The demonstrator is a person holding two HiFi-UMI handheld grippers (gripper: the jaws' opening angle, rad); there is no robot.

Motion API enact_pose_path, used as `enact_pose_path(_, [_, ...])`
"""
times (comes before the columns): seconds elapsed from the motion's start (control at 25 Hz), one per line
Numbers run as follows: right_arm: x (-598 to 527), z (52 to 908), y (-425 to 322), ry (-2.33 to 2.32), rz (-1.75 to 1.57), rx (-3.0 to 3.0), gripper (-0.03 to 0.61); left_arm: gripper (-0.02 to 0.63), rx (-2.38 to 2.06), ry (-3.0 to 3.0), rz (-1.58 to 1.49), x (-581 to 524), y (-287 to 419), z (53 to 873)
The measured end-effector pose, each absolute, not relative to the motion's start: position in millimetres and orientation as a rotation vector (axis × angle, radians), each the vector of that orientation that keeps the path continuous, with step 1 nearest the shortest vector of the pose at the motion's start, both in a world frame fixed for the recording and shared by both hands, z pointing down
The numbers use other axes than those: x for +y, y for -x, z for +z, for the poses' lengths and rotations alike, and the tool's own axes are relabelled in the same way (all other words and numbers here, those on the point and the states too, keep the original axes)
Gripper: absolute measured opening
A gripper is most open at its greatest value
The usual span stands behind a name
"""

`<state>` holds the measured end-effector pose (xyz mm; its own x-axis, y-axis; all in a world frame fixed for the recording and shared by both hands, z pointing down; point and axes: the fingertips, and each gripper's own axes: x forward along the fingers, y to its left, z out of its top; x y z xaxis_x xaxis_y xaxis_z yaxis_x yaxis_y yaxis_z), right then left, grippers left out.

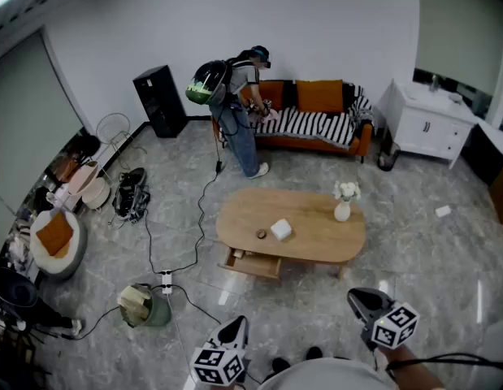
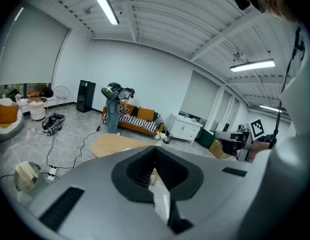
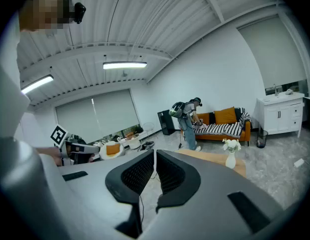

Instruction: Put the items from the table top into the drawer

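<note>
An oval wooden coffee table (image 1: 316,238) stands mid-room. On it lie a white box (image 1: 281,230), a small brown round item (image 1: 261,234) and a white vase of flowers (image 1: 342,205). A drawer (image 1: 253,263) hangs open under the table's near left edge. Both grippers are well short of the table, near the bottom of the head view. The left gripper (image 1: 239,325) (image 2: 155,149) is shut and empty. The right gripper (image 1: 357,297) (image 3: 155,151) is shut with nothing in it. The table (image 3: 215,157) and vase (image 3: 230,159) show ahead of the right gripper's jaws.
A person (image 1: 239,108) bends over an orange sofa (image 1: 316,116) beyond the table. A white cabinet (image 1: 426,120) is at the back right, a black speaker (image 1: 160,100) at the back left. Cables and a power strip (image 1: 166,281) and a green bin (image 1: 145,305) lie left of the table.
</note>
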<state>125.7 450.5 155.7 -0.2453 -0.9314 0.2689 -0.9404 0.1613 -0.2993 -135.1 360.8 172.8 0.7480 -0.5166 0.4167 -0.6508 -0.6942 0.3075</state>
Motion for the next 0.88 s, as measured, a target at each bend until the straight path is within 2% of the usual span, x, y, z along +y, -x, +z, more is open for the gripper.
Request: enact_pose_path(0.88, [463.7,166.1,-142.0,-1.878,0.739,-2.398,0.043,0.002,-0.898,-2.451,0.449,377.5,124.7,184.3])
